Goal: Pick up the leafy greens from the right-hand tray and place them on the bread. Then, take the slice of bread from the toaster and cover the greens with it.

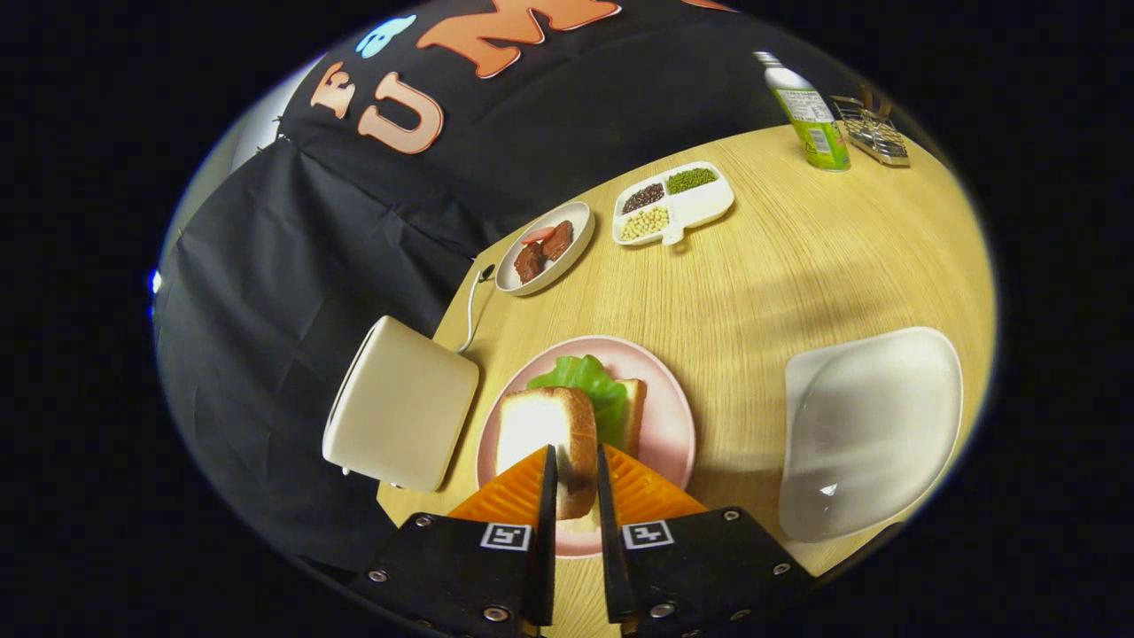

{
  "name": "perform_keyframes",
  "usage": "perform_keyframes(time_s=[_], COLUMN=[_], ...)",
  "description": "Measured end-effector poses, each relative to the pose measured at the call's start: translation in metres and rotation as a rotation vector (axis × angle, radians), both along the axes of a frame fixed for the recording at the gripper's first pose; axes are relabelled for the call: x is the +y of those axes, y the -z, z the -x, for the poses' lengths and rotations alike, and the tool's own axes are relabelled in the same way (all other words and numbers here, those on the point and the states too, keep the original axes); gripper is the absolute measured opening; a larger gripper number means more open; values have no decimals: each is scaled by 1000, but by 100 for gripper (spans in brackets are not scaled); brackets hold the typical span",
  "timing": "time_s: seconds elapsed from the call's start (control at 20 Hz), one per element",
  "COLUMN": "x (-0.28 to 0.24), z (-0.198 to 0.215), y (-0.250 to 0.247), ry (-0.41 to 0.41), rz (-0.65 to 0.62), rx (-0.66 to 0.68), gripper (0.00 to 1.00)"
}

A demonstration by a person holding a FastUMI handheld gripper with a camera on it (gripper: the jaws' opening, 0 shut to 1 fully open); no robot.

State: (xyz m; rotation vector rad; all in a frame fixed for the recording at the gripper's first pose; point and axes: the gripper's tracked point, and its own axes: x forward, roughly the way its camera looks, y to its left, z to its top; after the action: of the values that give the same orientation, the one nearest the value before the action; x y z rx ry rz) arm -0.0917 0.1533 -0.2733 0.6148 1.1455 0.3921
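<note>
- Tongs [574,483]: clenched on a slice of bread [549,434], with both fingers pressing its near edge; the slice is tilted, its cut face turned to the left.
- Pink plate [669,425]: sits on the desk [797,266] just ahead of the tongs; it carries the leafy greens [589,385] laid on a lower slice of bread [633,412], which peeks out on the right side of the greens.
- Held slice: sits over the near left part of the greens; whether it touches them cannot be told.
- Toaster [403,416]: stands at the left edge of the desk, just beside the plate, a cable [469,310] running from its far side.
- White tray [873,425]: lies to the right of the plate, apart from it.
- Far side of the desk: an oval dish [567,257] of dark pieces, a divided dish [700,208] of beans, a green bottle [815,120] and a metal rack [877,133].
</note>
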Motion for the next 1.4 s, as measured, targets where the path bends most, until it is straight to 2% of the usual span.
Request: perform_keyframes(time_s=[0.1, 0.2, 0.25, 0.3, 0.35, 0.55, 0.6, 0.75, 0.85, 1.05, 1.4], x=[-11, -27, -36, -44, -54, -101, -109, -122, -128, -122, -123], z=[-8, -23, -31, -39, -46, -75, -80, -92, -96, -96, -100], y=[1, -5, -11, -18, -25, -60, -72, -105, -120, -154, -215], ry=[23, 62, 86, 108, 125, 176, 195, 224, 233, 243, 337], rz=[40, 83, 104, 130, 165, 341, 370, 426, 470, 478, 517], rx=[-35, -103, -139, -184, -232, -423, -468, -599, -666, -791, -1035], gripper=[27, 38, 40, 47, 49, 73, 81, 96, 98, 98, 97])
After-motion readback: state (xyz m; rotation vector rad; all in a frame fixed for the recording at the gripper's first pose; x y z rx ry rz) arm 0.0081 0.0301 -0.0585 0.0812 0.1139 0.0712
